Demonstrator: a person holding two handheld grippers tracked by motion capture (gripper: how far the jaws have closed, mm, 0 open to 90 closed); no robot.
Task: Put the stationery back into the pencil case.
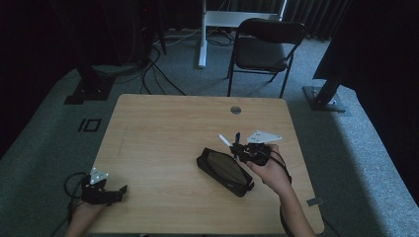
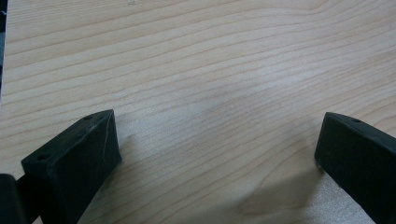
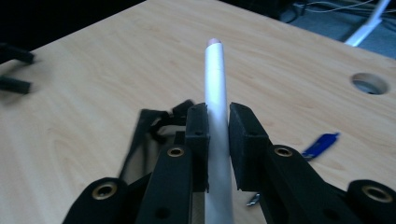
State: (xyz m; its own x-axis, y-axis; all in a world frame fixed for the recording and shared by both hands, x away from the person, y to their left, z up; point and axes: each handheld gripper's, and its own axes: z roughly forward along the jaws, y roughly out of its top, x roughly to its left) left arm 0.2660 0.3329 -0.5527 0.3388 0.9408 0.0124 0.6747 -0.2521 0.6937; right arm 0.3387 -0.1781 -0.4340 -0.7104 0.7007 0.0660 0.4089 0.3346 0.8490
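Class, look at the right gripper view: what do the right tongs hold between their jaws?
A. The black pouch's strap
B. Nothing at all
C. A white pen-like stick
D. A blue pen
C: the right tongs are shut on a white pen-like stick that points up past the jaws, while the blue pen lies on the table beside them.

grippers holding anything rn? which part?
The right gripper is shut on a white pen, clamped around its barrel, tip end sticking out past the jaws. The left gripper is open over bare table, holding nothing.
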